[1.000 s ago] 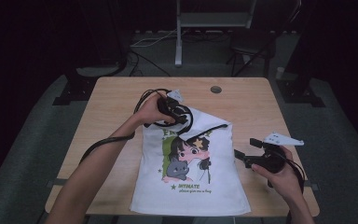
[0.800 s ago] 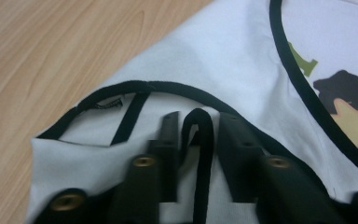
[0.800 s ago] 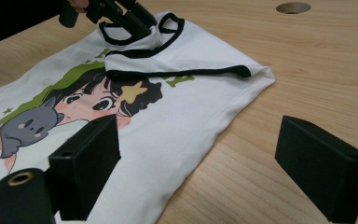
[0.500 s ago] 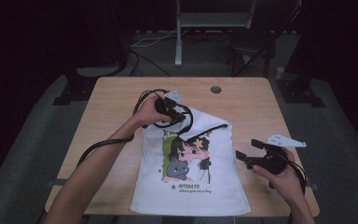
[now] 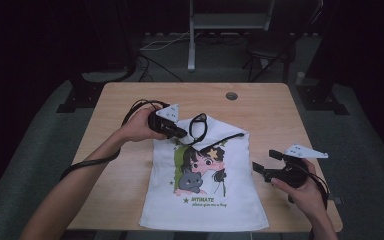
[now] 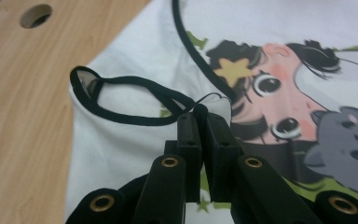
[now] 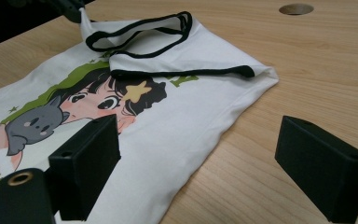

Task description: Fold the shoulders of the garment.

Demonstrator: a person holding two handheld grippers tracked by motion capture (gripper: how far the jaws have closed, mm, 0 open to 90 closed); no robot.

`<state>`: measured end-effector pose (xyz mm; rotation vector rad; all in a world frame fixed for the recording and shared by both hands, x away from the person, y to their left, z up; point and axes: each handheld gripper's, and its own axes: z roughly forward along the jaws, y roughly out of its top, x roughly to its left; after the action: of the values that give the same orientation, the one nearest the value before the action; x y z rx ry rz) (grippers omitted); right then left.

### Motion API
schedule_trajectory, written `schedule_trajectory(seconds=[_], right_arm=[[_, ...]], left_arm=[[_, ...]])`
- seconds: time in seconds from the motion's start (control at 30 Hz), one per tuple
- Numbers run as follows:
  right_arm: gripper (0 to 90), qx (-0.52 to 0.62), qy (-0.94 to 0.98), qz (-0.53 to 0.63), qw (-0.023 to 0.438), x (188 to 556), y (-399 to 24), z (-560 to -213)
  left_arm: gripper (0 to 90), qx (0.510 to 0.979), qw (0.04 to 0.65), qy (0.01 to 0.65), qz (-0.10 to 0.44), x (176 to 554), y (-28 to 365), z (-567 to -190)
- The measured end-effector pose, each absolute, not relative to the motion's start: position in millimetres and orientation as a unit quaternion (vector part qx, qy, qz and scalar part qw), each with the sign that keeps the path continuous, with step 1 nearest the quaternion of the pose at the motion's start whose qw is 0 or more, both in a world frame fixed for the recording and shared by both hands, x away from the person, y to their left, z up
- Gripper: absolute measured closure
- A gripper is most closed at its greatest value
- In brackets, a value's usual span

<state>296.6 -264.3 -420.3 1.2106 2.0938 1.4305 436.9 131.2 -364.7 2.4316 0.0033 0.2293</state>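
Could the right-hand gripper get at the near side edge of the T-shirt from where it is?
Probably yes. The right gripper is open beside the T-shirt, with bare table between them. The left gripper pinches the shirt at the collar, out of the way.

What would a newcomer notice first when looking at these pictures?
The eye goes first to the white T-shirt with a cartoon girl and a grey cat, lying folded on the middle of the wooden table. Next comes the left gripper, shut on the shirt's fabric at the black-trimmed collar, at the shirt's far end. The right gripper hangs open over the table beside the shirt's right edge.
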Motion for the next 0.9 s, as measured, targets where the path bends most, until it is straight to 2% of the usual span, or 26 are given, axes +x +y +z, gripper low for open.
schedule_trajectory(seconds=[0.13,0.3,0.6,0.73,0.83,0.9], right_arm=[[13.5,0.419,0.741,0.499,0.163,299,-259,-421],[13.5,0.412,0.747,0.496,0.158,302,-252,-420],[13.8,0.365,0.784,0.476,0.160,321,-212,-404],[13.7,0.348,0.801,0.465,0.149,338,-188,-401],[13.7,0.337,0.810,0.459,0.142,349,-172,-402],[13.8,0.332,0.816,0.453,0.137,356,-162,-403]], left_arm=[[83.7,0.944,0.315,-0.003,0.096,435,133,-373],[75.6,0.959,0.272,-0.006,0.073,437,129,-393],[65.7,0.960,0.272,0.006,0.069,436,118,-400],[55.3,0.959,0.274,0.017,0.074,435,119,-399],[39.7,0.953,0.288,0.045,0.077,434,124,-395],[38.9,0.950,0.299,0.047,0.073,432,127,-393]])
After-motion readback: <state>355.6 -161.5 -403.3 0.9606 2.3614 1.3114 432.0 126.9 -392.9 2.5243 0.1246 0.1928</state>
